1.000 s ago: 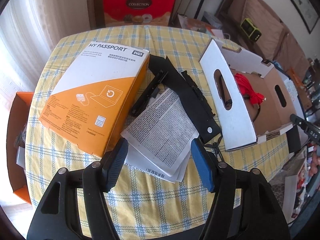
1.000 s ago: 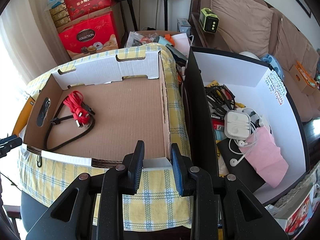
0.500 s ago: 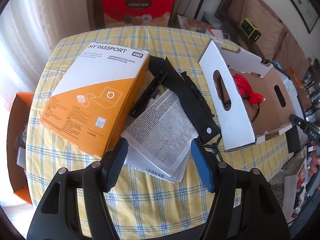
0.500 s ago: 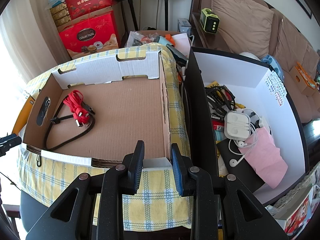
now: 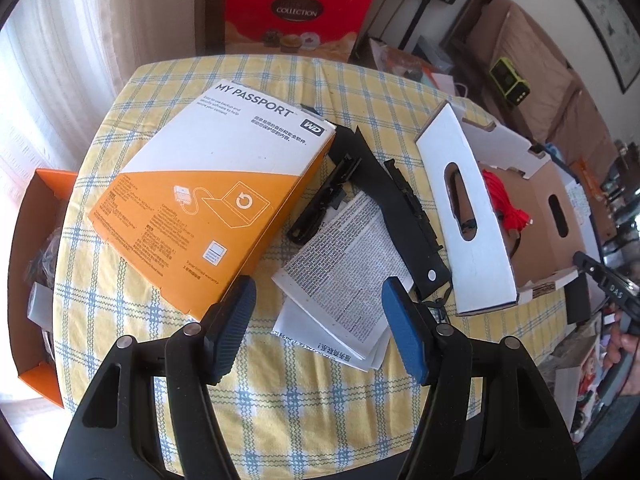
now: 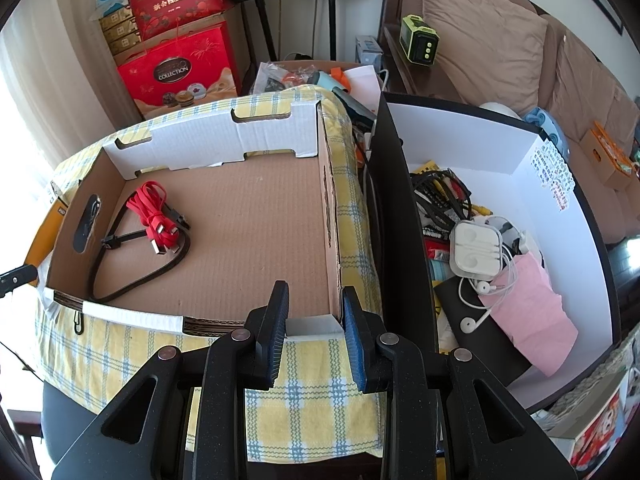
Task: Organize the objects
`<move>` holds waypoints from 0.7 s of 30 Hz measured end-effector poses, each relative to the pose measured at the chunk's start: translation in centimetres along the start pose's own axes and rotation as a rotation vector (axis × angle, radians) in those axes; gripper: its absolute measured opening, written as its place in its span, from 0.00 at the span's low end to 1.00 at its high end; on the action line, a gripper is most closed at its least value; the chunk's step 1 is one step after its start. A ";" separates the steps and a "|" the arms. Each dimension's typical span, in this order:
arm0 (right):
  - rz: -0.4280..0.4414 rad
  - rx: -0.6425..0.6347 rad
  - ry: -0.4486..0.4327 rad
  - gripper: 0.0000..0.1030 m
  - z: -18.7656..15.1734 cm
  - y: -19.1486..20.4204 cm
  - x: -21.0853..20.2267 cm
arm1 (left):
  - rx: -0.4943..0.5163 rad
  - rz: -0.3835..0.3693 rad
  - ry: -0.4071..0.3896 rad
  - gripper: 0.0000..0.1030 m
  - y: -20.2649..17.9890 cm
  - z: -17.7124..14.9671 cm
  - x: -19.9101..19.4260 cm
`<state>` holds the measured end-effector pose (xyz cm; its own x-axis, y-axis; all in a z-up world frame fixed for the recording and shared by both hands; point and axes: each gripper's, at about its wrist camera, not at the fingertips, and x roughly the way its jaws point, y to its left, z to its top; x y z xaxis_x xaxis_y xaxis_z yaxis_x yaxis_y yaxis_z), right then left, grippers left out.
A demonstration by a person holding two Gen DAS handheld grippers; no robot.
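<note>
My left gripper (image 5: 318, 318) hangs open over the yellow checked table (image 5: 280, 400), its blue pads either side of a printed leaflet (image 5: 344, 264) without touching it. An orange-and-white hard-drive box (image 5: 208, 200) lies to the leaflet's left. Black plastic strips (image 5: 404, 216) lie behind the leaflet. To the right stands an open cardboard box (image 5: 472, 232) holding a red cable (image 6: 154, 216) and a black cable (image 6: 132, 284). My right gripper (image 6: 314, 326) is closed on the near right corner of the cardboard box (image 6: 224, 140); the corner flap fills the gap between the pads.
An orange bin (image 5: 36, 240) sits below the table's left edge. Right of the table stands a white-lined bin (image 6: 560, 184) with earphones, cables and a pink pouch. Red gift boxes (image 6: 176, 68) stand behind the table, and a sofa (image 6: 480, 32) is at the back right.
</note>
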<state>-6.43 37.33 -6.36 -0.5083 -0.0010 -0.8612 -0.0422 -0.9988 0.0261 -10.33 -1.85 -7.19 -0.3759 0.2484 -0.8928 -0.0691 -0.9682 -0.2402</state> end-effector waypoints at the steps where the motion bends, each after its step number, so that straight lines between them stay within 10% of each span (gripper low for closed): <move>1: 0.000 0.000 0.000 0.26 0.0 0.0 0.0 | -0.004 -0.006 0.005 0.60 0.1 0.0 0.0; 11: 0.000 0.000 -0.001 0.26 0.0 0.0 0.0 | 0.013 -0.025 -0.117 0.69 1.1 1.6 -5.2; 21: 0.000 0.000 0.000 0.26 -0.2 0.0 0.1 | 0.002 -0.075 -0.055 0.66 0.3 1.3 -2.9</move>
<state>-6.35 37.36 -6.52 -0.5086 -0.0005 -0.8610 -0.0421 -0.9988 0.0255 -10.42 -2.91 -4.17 -0.4196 0.3179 -0.8502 -0.1011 -0.9472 -0.3043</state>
